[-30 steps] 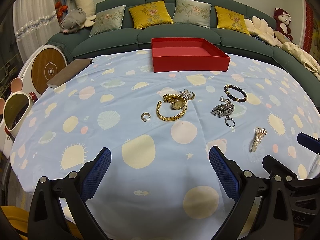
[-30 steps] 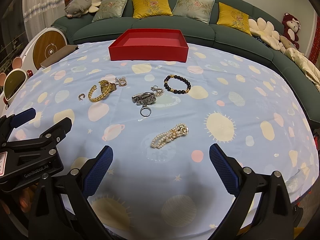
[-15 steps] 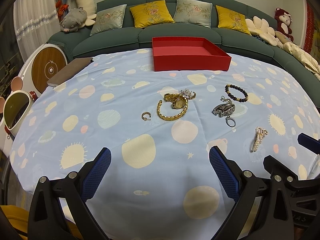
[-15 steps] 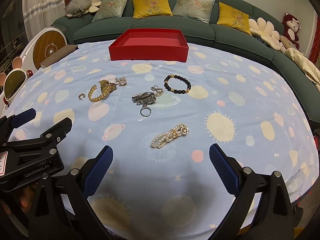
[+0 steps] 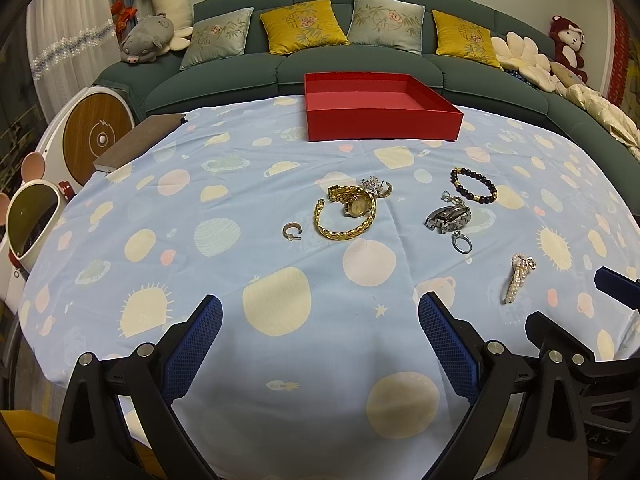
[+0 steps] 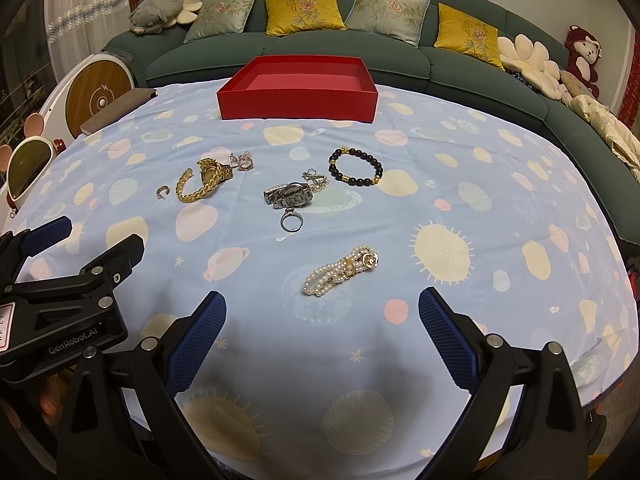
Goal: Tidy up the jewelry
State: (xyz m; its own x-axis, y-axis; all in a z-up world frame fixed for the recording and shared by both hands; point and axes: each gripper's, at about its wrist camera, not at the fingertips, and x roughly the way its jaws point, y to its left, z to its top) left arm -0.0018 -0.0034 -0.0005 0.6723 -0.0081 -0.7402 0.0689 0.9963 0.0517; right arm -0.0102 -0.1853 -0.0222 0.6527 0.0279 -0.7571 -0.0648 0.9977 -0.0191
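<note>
Jewelry lies spread on a pale blue patterned tablecloth (image 5: 200,280). A gold chain bracelet (image 5: 346,230) and gold watch (image 5: 352,200) sit mid-table, with a small hoop ring (image 5: 291,231) to their left. A silver watch (image 6: 289,195), a silver ring (image 6: 291,222), a dark bead bracelet (image 6: 355,168) and a pearl bracelet (image 6: 340,270) lie further right. An empty red tray (image 5: 376,106) stands at the far edge. My left gripper (image 5: 320,344) and right gripper (image 6: 322,340) both hover open over the near edge, holding nothing.
A green sofa (image 5: 360,68) with yellow and grey cushions curves behind the table. A brown book (image 5: 140,140) lies at the table's far left corner. Round white appliances (image 5: 96,132) stand to the left. Plush toys (image 6: 582,54) rest on the sofa.
Both views have shifted very slightly; the jewelry and the tray have not moved, and both grippers stay open.
</note>
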